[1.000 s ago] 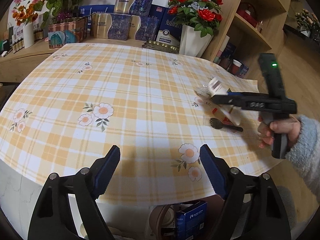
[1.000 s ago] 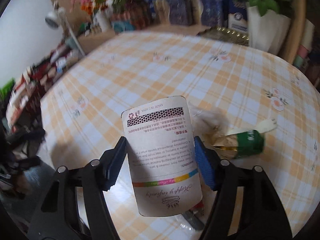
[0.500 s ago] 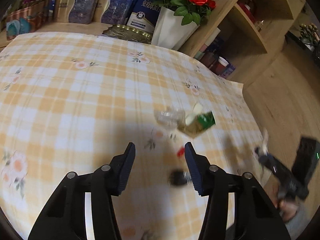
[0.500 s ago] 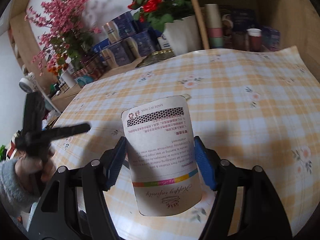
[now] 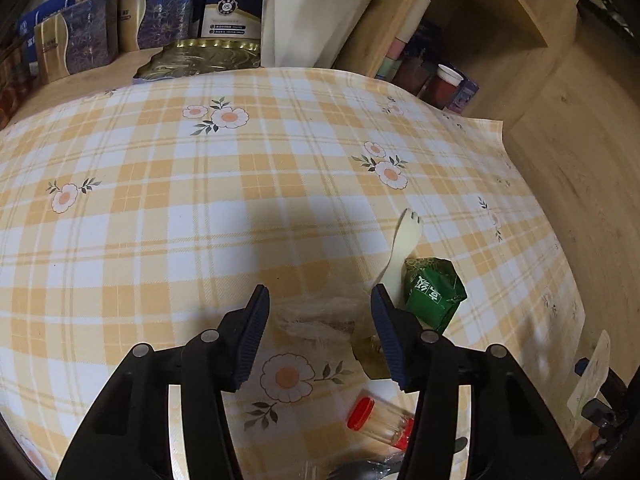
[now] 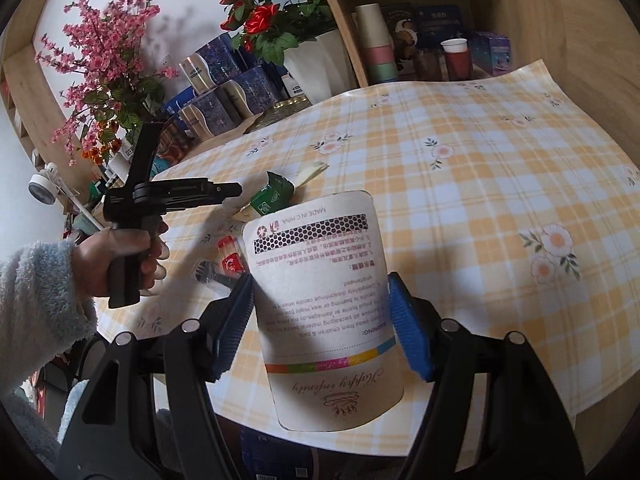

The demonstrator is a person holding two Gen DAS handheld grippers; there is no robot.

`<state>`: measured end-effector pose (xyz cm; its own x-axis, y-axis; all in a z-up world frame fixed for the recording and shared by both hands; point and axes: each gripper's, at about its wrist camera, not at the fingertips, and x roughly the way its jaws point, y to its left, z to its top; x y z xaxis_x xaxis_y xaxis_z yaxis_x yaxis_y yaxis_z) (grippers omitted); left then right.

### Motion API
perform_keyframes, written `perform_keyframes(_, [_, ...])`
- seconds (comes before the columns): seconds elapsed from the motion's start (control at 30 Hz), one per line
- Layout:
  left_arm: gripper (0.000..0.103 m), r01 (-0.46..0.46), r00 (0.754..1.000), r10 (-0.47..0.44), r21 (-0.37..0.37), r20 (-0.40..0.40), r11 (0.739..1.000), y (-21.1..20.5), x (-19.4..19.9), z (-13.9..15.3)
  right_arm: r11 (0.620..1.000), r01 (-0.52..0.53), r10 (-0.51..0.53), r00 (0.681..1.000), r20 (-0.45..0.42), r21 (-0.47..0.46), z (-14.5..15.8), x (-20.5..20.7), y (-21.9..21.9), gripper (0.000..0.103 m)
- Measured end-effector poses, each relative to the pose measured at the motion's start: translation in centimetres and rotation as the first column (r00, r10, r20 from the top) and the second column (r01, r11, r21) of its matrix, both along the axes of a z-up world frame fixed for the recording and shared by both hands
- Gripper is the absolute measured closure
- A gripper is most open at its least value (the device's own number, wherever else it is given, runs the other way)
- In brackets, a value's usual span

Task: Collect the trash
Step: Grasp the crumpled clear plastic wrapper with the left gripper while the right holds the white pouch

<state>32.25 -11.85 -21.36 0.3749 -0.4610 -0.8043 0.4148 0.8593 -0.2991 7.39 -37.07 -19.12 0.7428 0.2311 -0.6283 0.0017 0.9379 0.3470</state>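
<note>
Kraft-coloured card is clamped flat between the blue pads of the right gripper, out past the near edge of the table. Its print is seen upside down: "MADE IN CHINA", a recycling mark, a black honeycomb band, red Chinese lines, an English warning about candles and pets, a rainbow stripe and the script "Happy infinity".

Beyond the card lies the trash — a green packet with a pale spork at its far side, and a small red-capped jar close by the card's left edge. The left gripper is held over this pile in a hand with a fuzzy grey sleeve.

Only the left wrist view shows how that left gripper stands: its jaws are half apart, the pads either side of a clear crumpled wrapper lying on the cloth; whether they touch it cannot be told. Here the packet is seen to carry white Chinese characters, and the spork runs under it. The jar lies on its side nearer the camera, with a dark utensil at the bottom edge. A blue box behind the table bears "95" in a round seal.

Only the right wrist view shows the red roses and pink blossom.
</note>
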Motion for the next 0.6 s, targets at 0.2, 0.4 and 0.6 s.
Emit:
perform_keyframes(0.2, [0.042, 0.006, 1.0, -0.006, 0.012, 0.001, 1.0, 0.2, -0.5, -0.1, 1.0, 0.004, -0.004, 1.0, 0.003, 0.017, 0.0, -0.5, 0.1, 0.036])
perform_keyframes(0.4, [0.061, -0.003, 1.0, 0.003, -0.001, -0.02, 1.0, 0.3, -0.8, -1.0, 1.0, -0.006, 0.006, 1.0, 0.0, 0.023, 0.3, -0.3, 0.8, 0.036])
perform_keyframes(0.6, [0.072, 0.05, 0.997, -0.054, 0.065, 0.051, 0.997, 0.2, -2.4, 0.2, 1.0, -0.013, 0.012, 1.0, 0.006, 0.016, 0.8, -0.2, 1.2, 0.036])
